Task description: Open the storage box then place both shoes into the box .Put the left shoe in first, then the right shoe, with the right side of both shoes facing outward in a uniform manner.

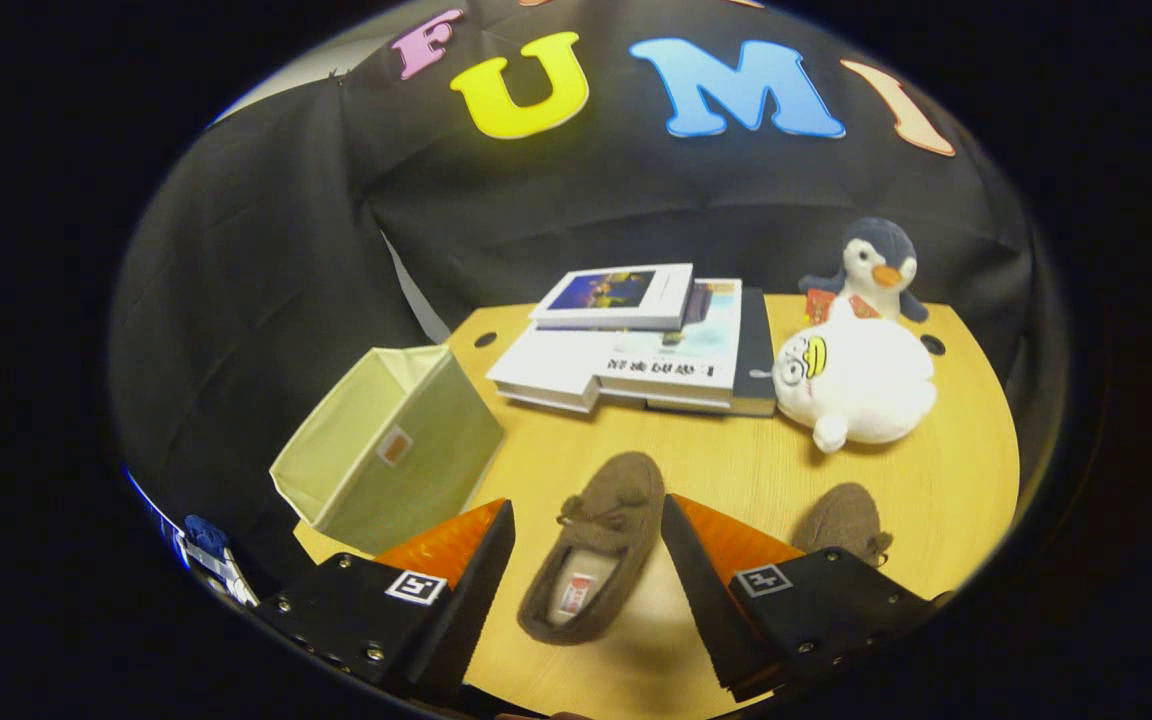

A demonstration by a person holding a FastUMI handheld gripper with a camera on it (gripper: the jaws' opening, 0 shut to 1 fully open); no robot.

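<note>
The nearer shoe [596, 550] is a brown, fuzzy moccasin slipper with a small bow on its upper and a pale lining that carries a small tag. It lies on the desk [716, 470] between the 2 fingers of the tongs [588, 545], toe pointing away, heel towards the camera. The tongs are released, their fingers spread wide on either side of the slipper without touching it.

The second shoe [841, 520] has the same brown plush surface; it rests on the desk to the right, partly hidden behind the right finger.

The storage box [391, 450] is a soft fabric cube in pale yellow-green with a small label on its side. It stands at the desk's left edge, beyond the left finger, its top open and its inside showing.

The desk is round-edged, light wood with a smooth grain. Beyond the slipper lies a stack of books [636, 350] with glossy covers. To their right sits a white plush toy [856, 385], rounded and soft, with a plush penguin [876, 265] behind it.
</note>
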